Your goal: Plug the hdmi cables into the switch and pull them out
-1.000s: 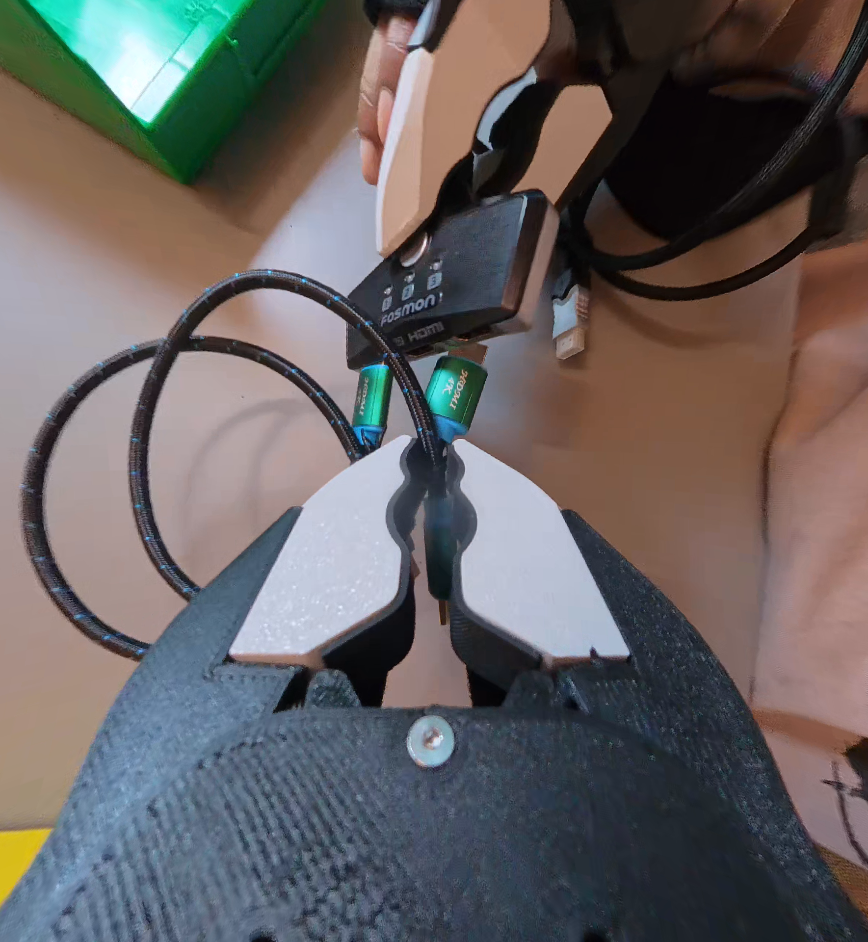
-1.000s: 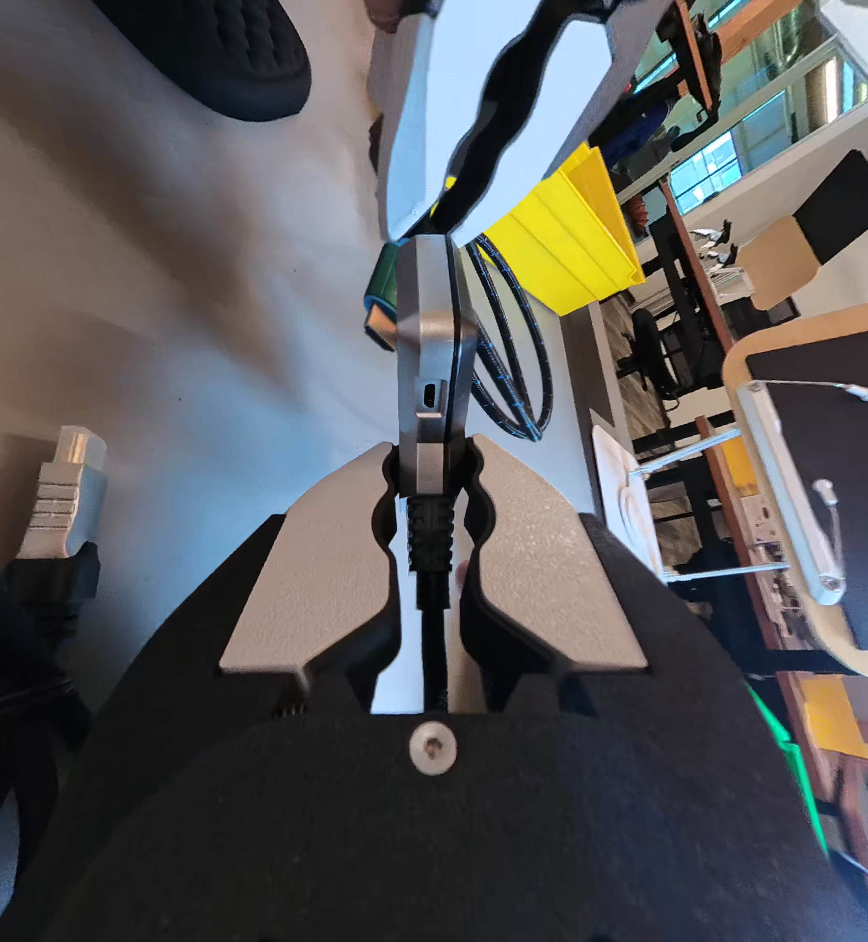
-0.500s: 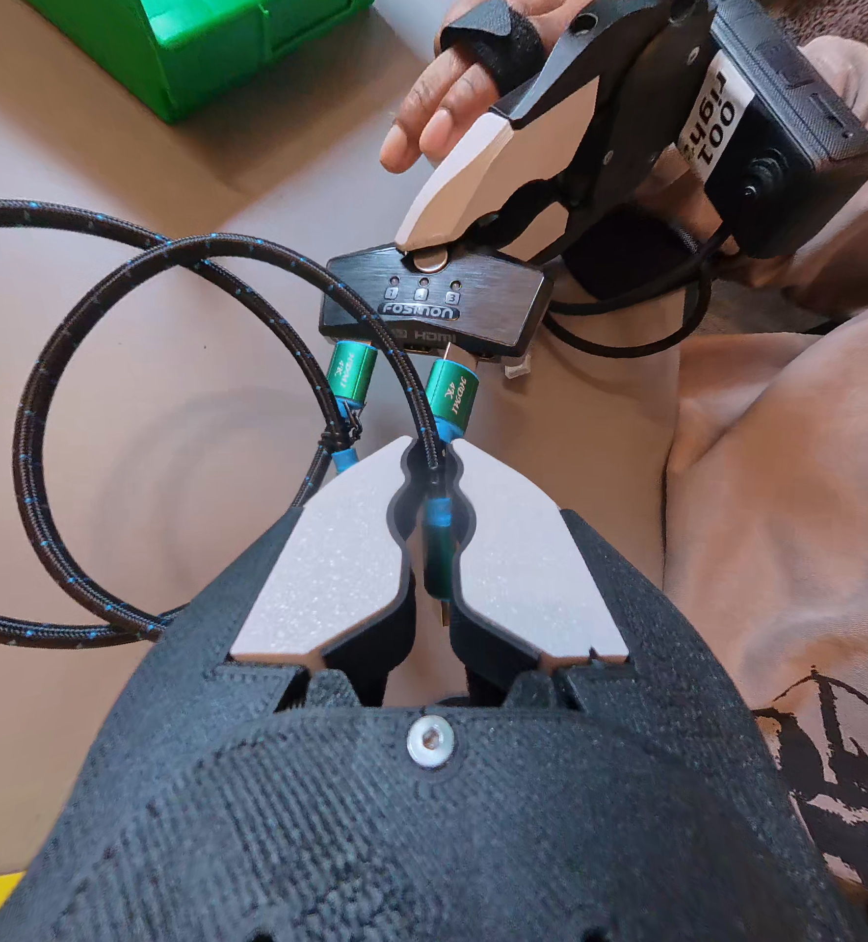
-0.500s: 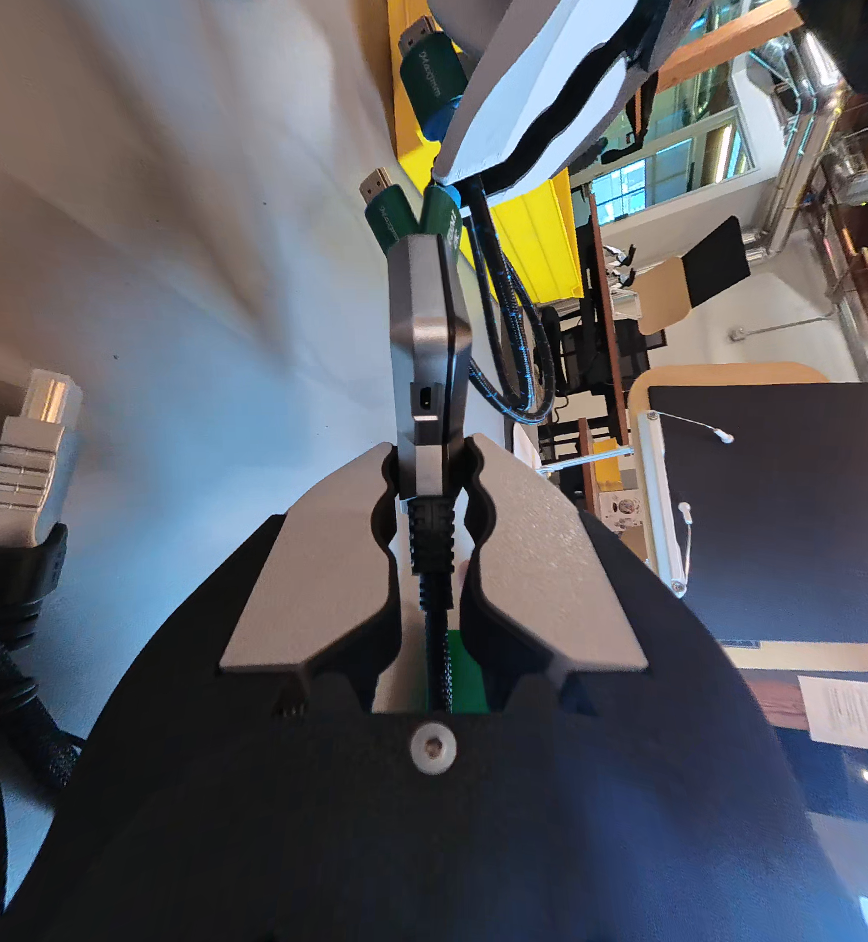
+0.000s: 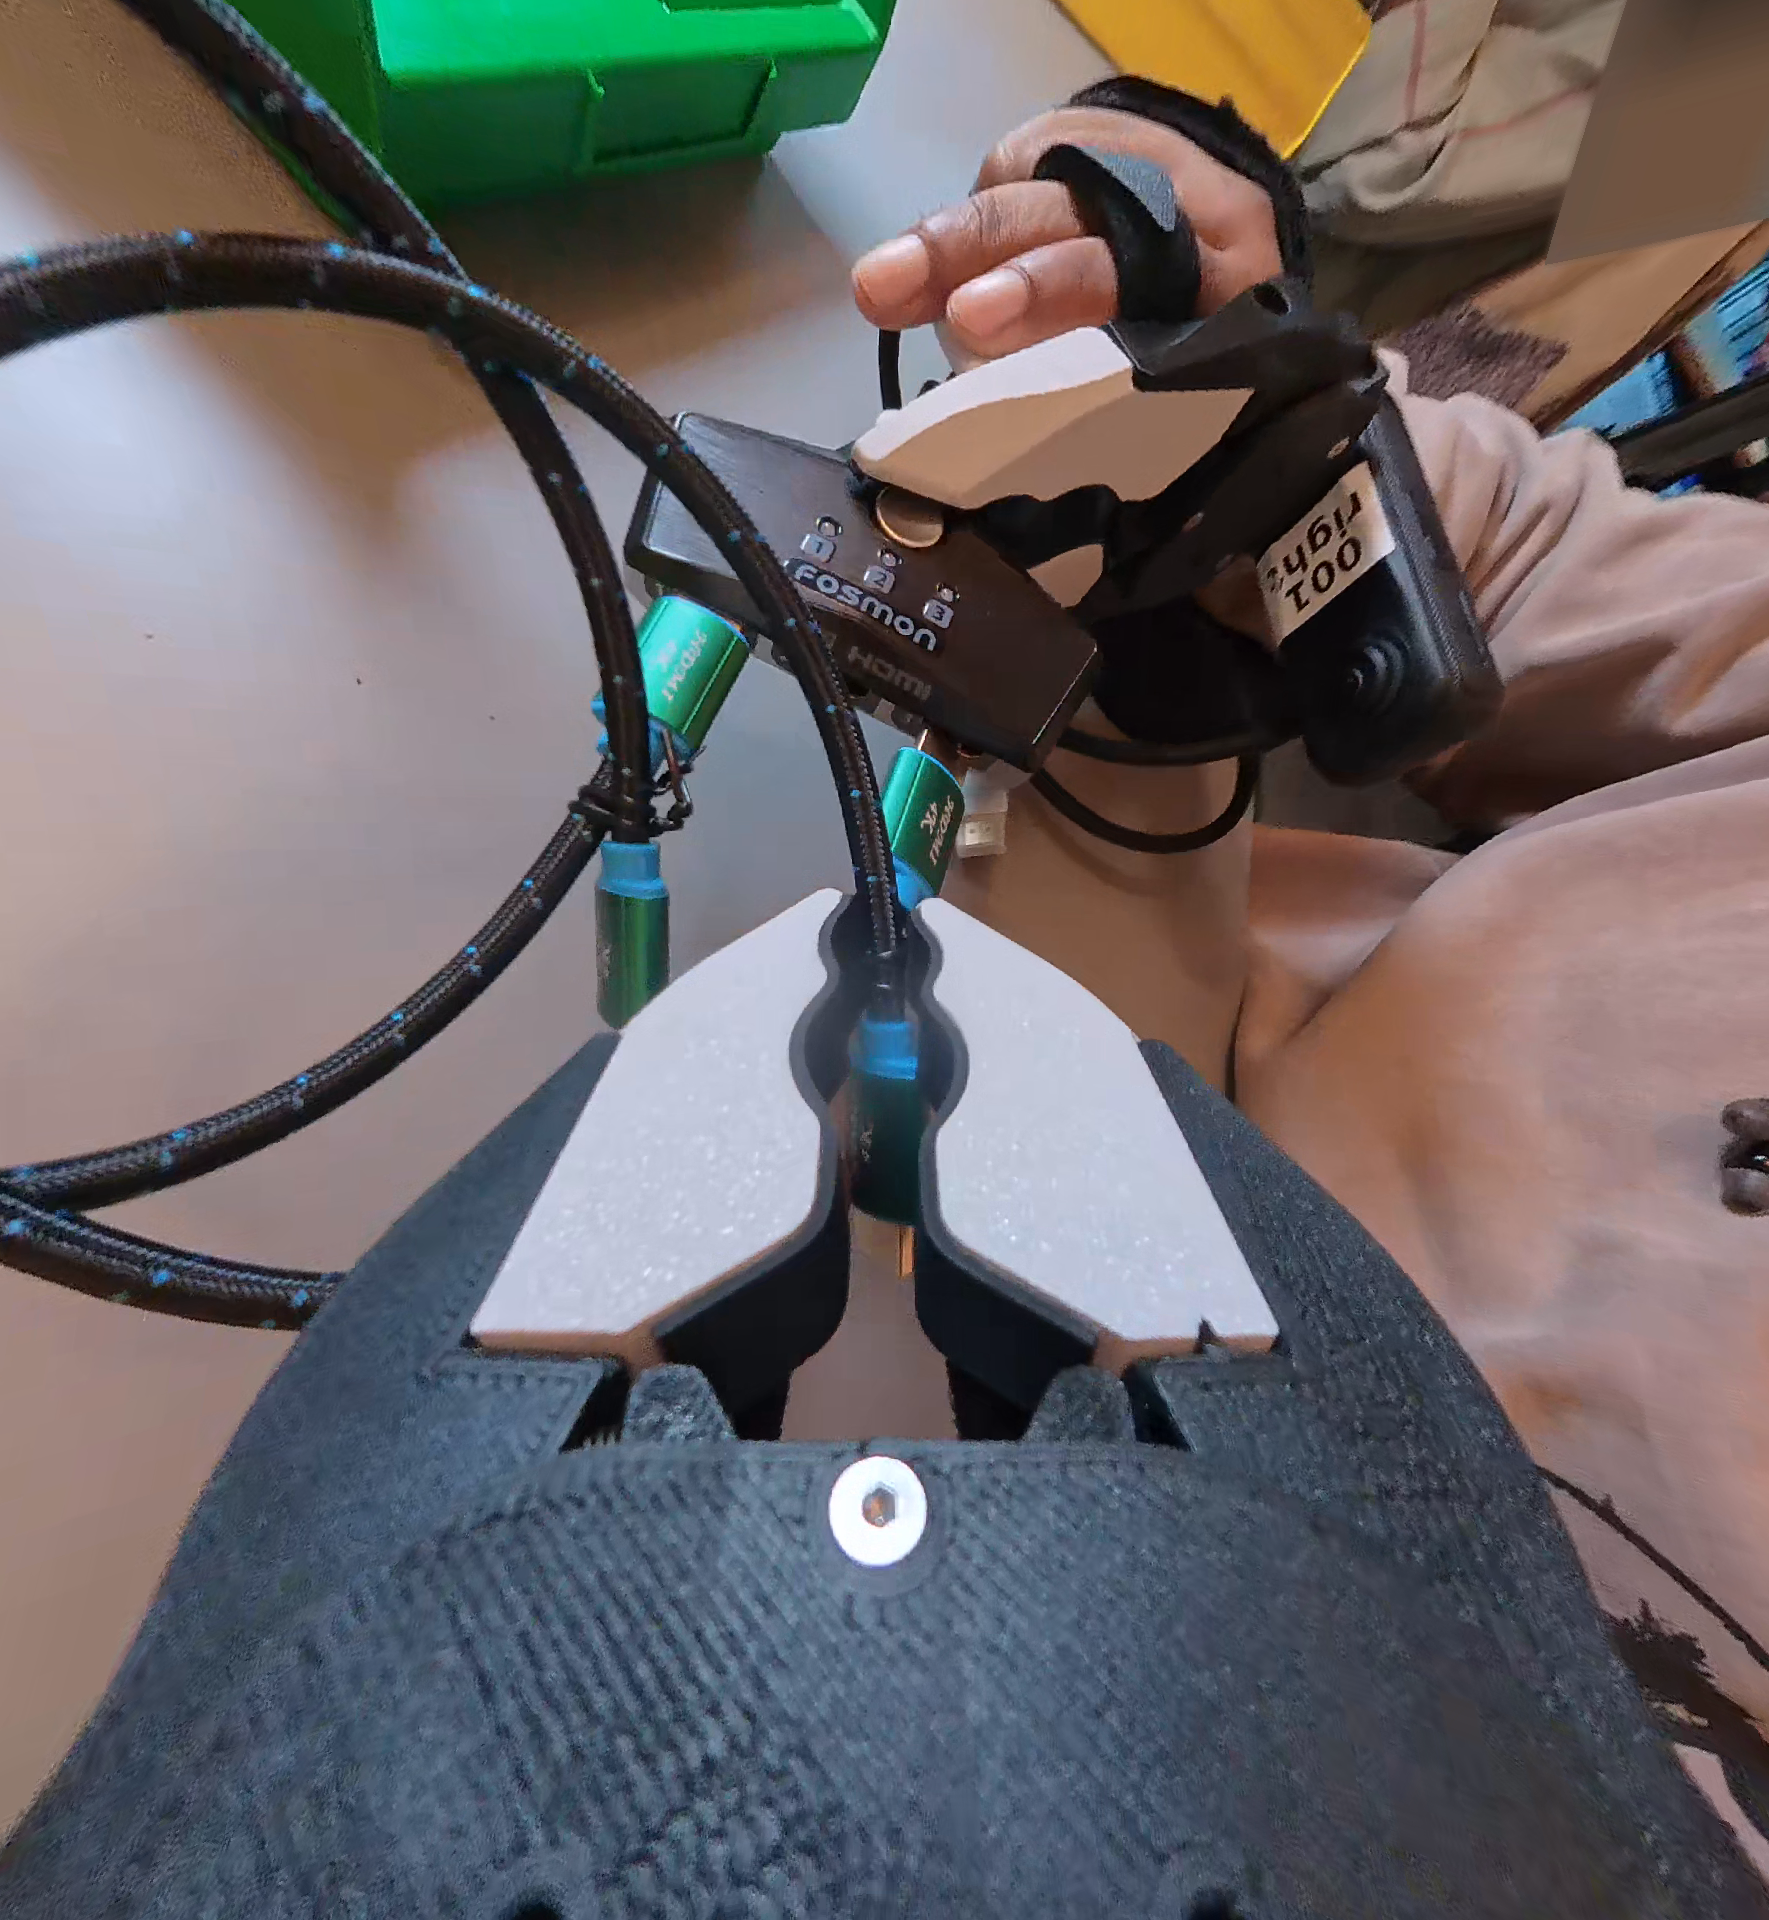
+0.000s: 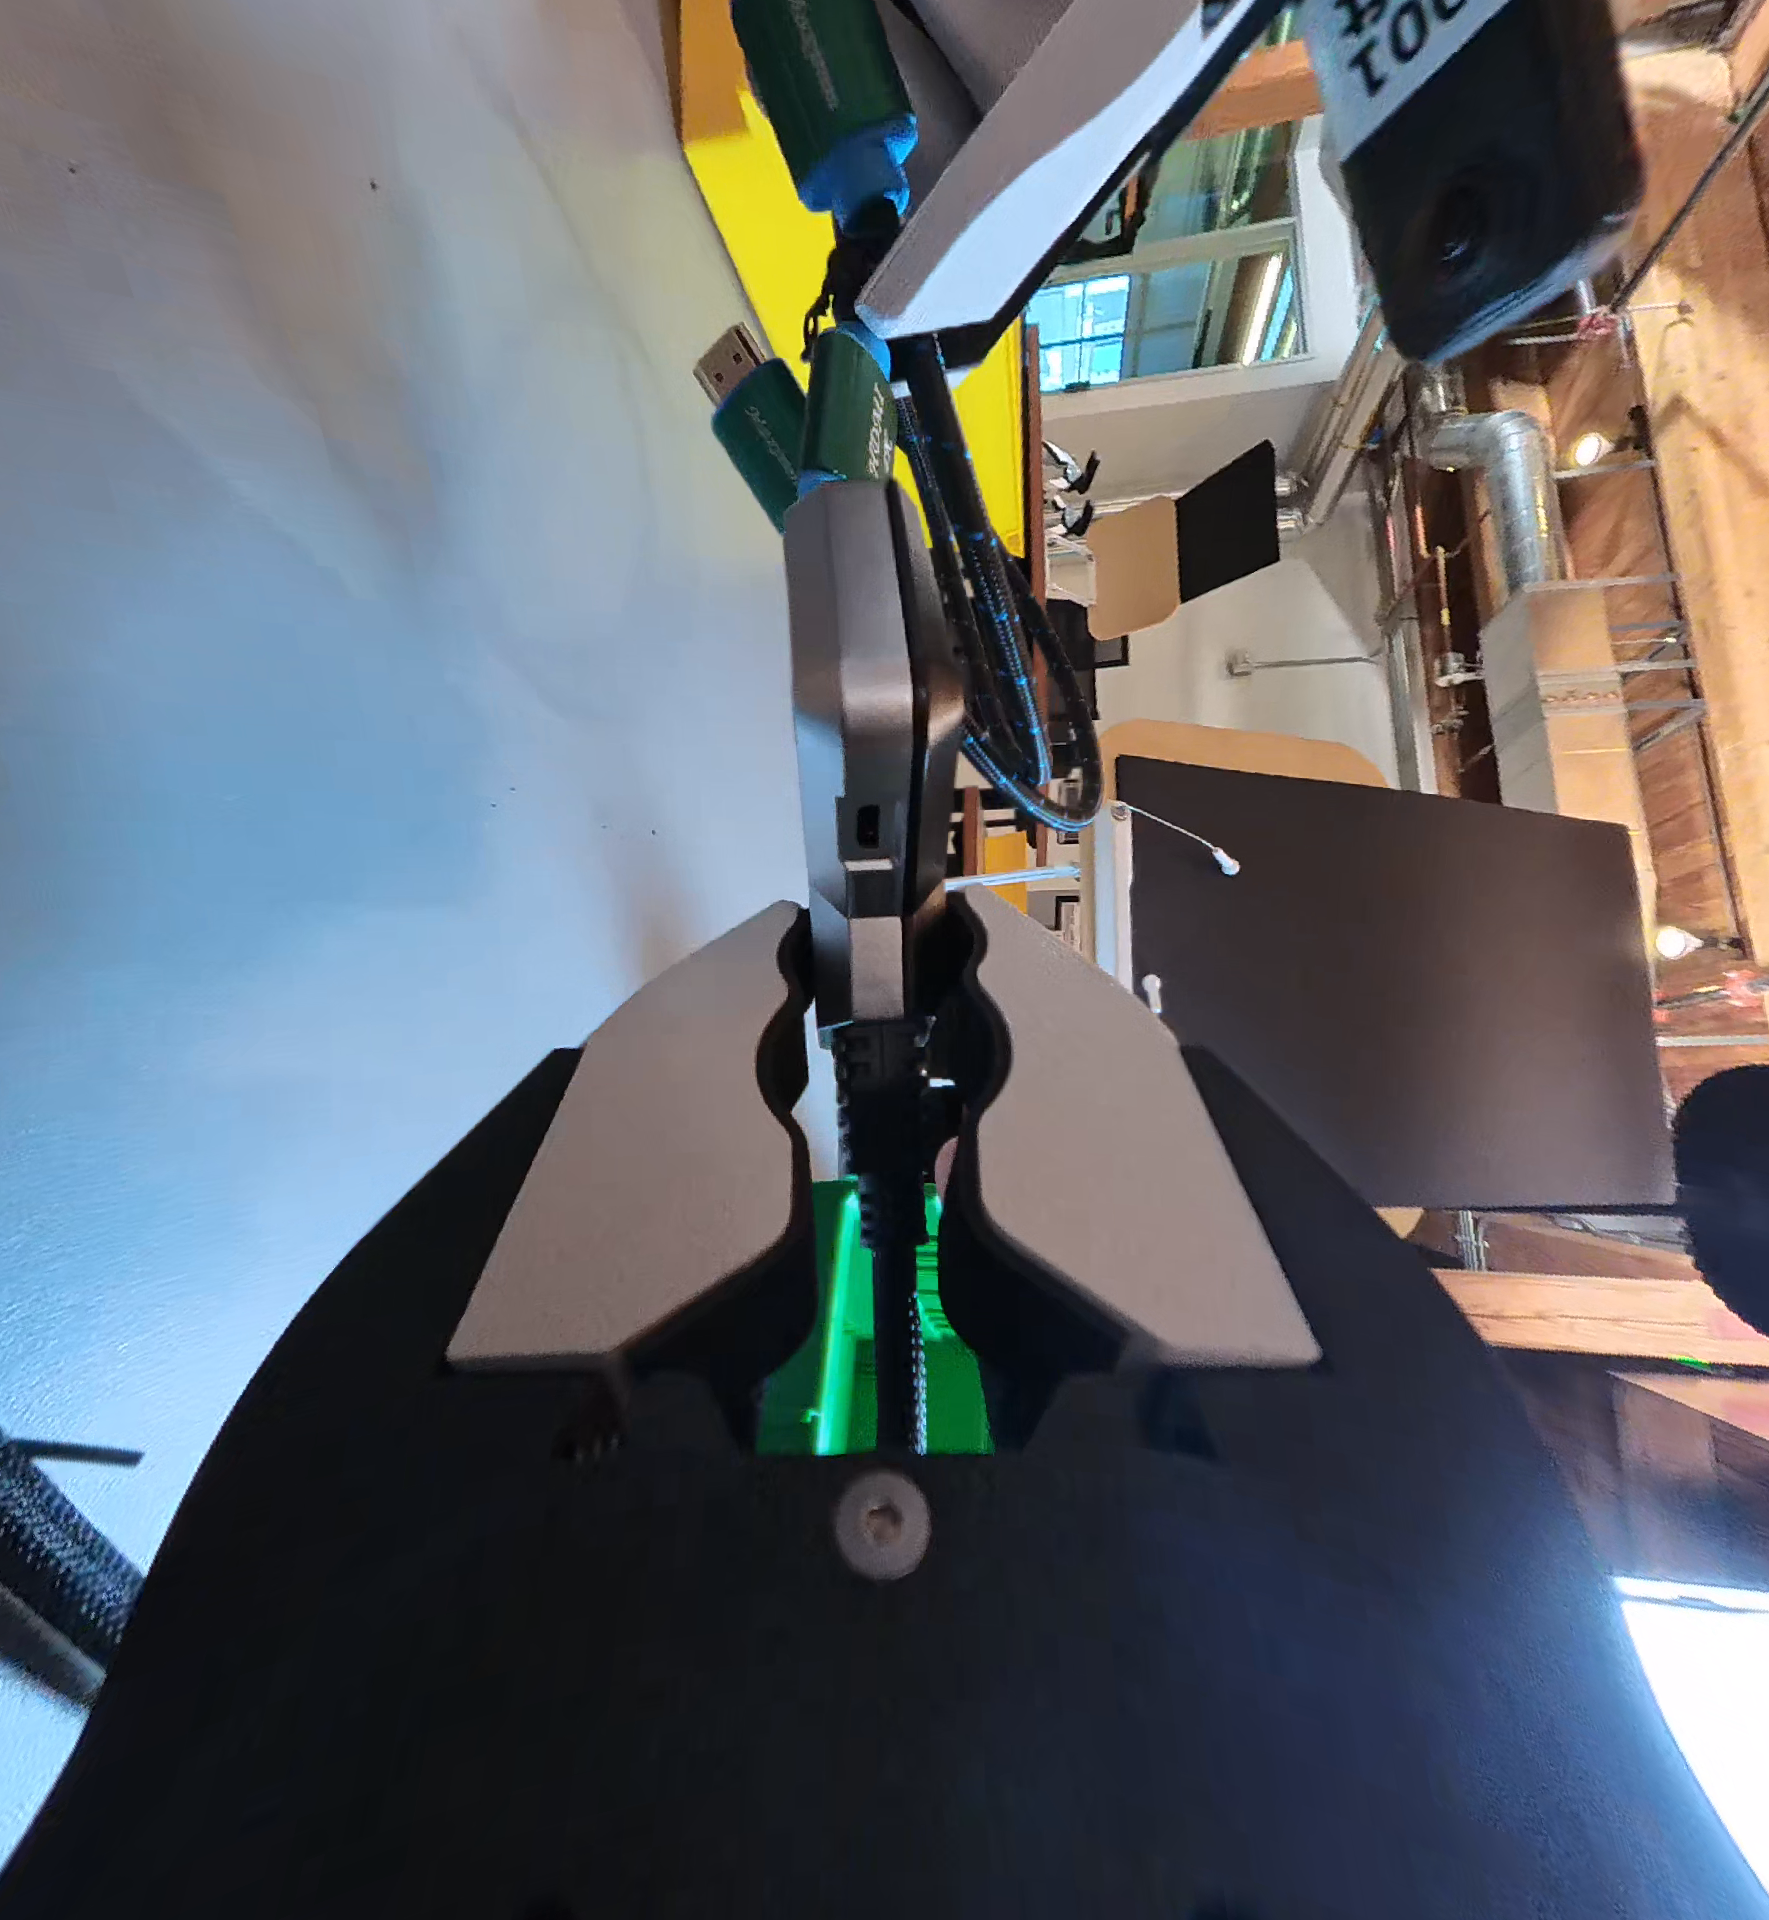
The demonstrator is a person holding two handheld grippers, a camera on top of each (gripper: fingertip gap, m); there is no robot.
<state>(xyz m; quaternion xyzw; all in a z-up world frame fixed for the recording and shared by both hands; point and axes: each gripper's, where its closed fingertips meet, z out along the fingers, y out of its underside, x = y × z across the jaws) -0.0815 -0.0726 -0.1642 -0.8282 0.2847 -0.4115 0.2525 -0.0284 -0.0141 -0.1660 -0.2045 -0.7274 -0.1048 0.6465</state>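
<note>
Green-shelled HDMI plug (image 5: 885,1132) sits clamped in the left hand-held gripper (image 5: 875,935), its braided cable (image 5: 506,332) looping over the table (image 5: 184,623). The right hand-held gripper (image 6: 880,935) pinches the black switch (image 5: 859,592) by its rear edge, lifted off the table. One plug (image 5: 693,675) looks seated in the switch; another (image 5: 924,821) hangs at a port, seemingly not fully home. To seat it well, I judge the switch should be held rigid, the plug squared to its port, then pushed straight without twisting.
</note>
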